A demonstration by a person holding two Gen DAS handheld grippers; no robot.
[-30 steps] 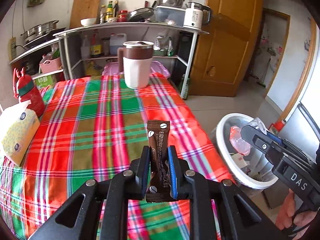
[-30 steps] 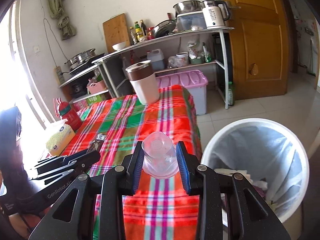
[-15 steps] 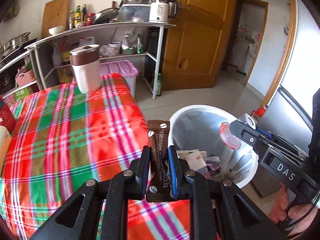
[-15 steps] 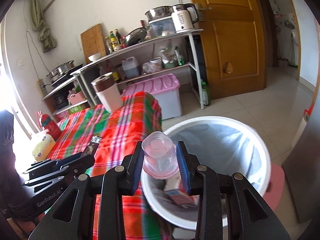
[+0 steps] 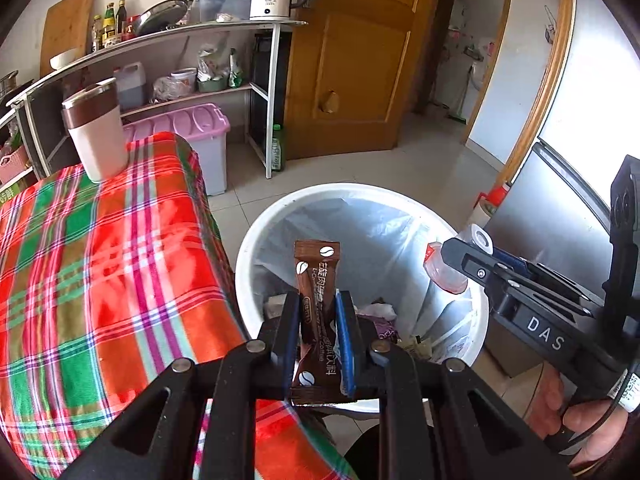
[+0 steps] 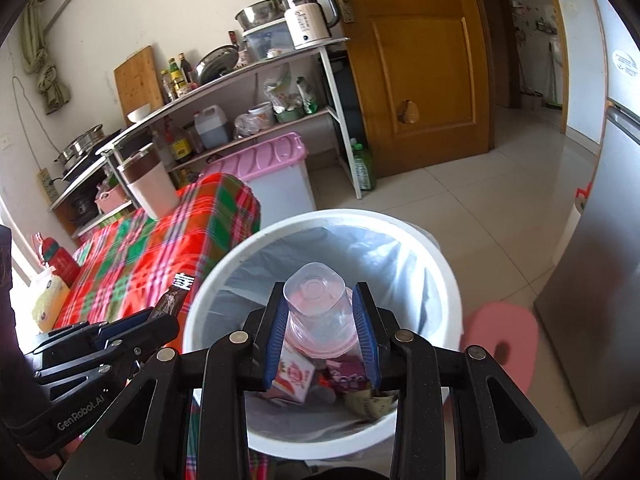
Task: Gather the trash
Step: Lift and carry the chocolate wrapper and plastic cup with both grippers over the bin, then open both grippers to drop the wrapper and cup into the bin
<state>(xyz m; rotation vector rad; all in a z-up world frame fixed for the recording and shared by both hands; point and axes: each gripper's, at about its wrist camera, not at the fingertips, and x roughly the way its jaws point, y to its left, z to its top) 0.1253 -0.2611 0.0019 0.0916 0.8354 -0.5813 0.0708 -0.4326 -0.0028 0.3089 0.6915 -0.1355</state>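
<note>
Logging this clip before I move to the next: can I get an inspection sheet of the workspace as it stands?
Surface: table under a plaid cloth, beside the bin.
Job's things: white lined trash bin with wrappers inside; brown coffee sachet; clear plastic cup.
Clutter: tumbler, red bottle and tissue pack on the table.
Grippers: left tongs shut on the sachet; right tongs shut on the cup; both over the bin.
Cables: thin black lead at the right hand.
Surroundings: kitchen shelf, wooden door, pink stool.
</note>
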